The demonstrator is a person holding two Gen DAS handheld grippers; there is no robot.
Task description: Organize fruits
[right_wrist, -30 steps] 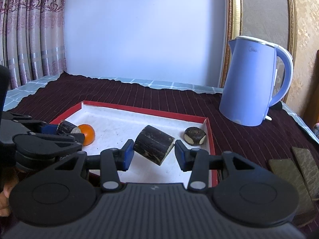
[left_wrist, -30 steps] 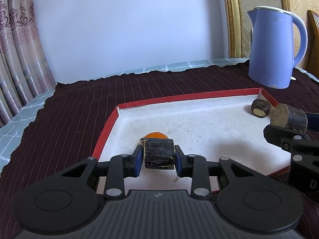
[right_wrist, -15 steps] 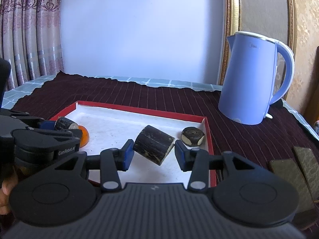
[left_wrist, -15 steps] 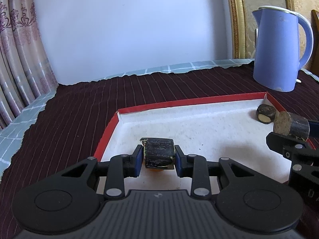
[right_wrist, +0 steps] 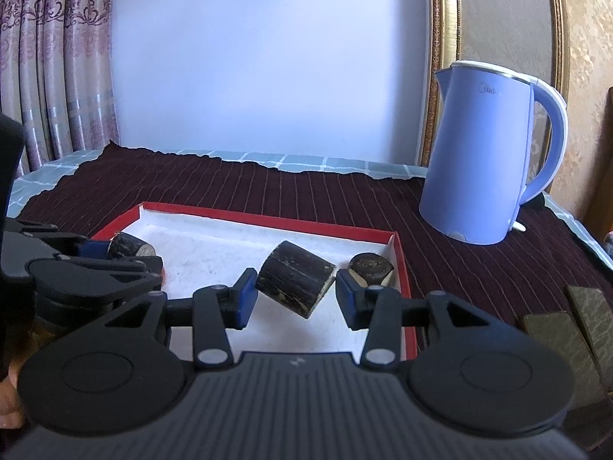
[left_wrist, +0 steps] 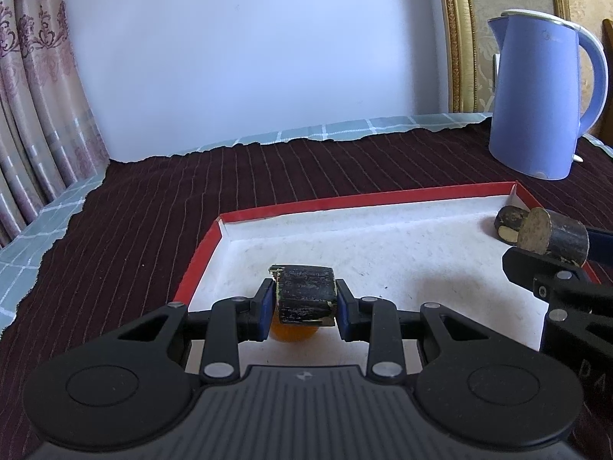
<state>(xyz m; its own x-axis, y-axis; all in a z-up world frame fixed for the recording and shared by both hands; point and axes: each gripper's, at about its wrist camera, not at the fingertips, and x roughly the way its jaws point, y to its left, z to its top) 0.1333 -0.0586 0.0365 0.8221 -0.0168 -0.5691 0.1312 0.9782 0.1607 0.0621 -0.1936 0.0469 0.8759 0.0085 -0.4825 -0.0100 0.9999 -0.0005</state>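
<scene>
Dark cane pieces (left_wrist: 304, 293), orange (left_wrist: 293, 332), tray (left_wrist: 199, 257)

We see a blue kettle (right_wrist: 483, 153) near the far right corner of the dark striped cloth (left_wrist: 161, 214). Patterned curtains (right_wrist: 57, 57) hang beyond the table's left edge.

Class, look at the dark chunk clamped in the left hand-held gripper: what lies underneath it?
Under the dark chunk held by the left hand-held gripper, an orange fruit peeks out on the white floor of the red-rimmed tray. Most of the fruit is covered, so its full shape stays hidden.
</scene>
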